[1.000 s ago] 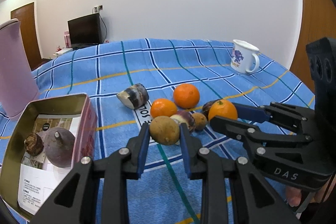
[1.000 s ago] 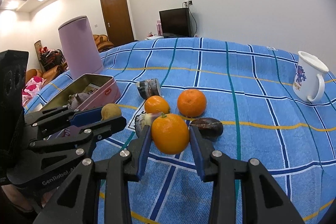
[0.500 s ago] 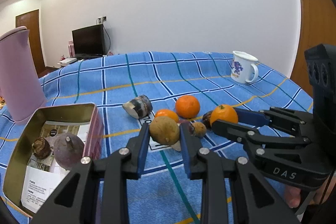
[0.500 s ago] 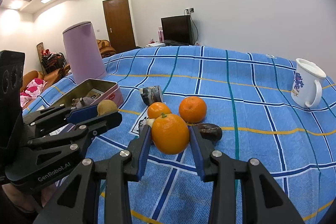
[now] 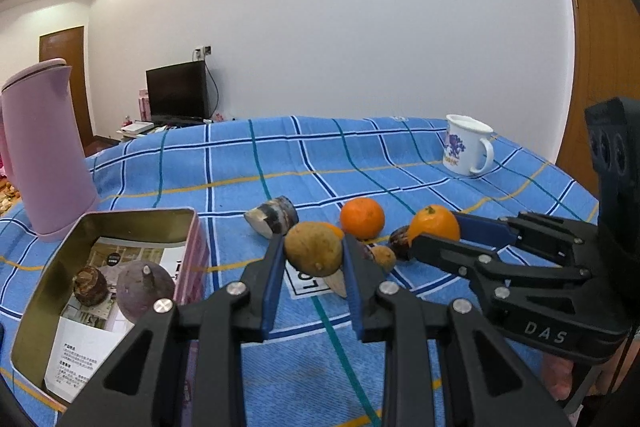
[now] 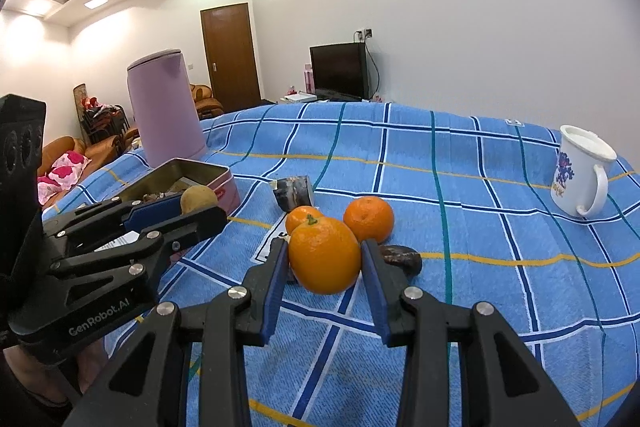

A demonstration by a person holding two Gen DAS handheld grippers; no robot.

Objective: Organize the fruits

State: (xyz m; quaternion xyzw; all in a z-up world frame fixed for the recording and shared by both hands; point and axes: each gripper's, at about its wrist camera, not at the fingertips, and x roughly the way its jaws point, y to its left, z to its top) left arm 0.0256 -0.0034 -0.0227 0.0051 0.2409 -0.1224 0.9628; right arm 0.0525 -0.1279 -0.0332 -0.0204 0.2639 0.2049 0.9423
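Three round orange citrus fruits show: one held up (image 6: 324, 257) and two on the blue plaid cloth (image 6: 369, 213) (image 6: 304, 217). One brown-yellow potato-like fruit (image 5: 314, 253), one smaller tan round fruit (image 5: 384, 257), one dark brown oval fruit (image 6: 401, 257) and one cut striped stalk piece (image 5: 272, 219) make up the rest. The one open gold-lined tin box (image 5: 140, 217) holds two purplish-brown bulbs (image 5: 90, 285) (image 5: 144, 289); there is also one white printed mug (image 5: 466, 145) and one tall lilac kettle (image 5: 44, 151).

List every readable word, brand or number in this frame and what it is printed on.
"DAS": right gripper body, seen in the left wrist view.
"GenRobot.AI": left gripper body, seen in the right wrist view.
Paper sheet under the fruit: partial letters, unreadable.
Leaflet in the tin: too small.
Mug print: blurred.
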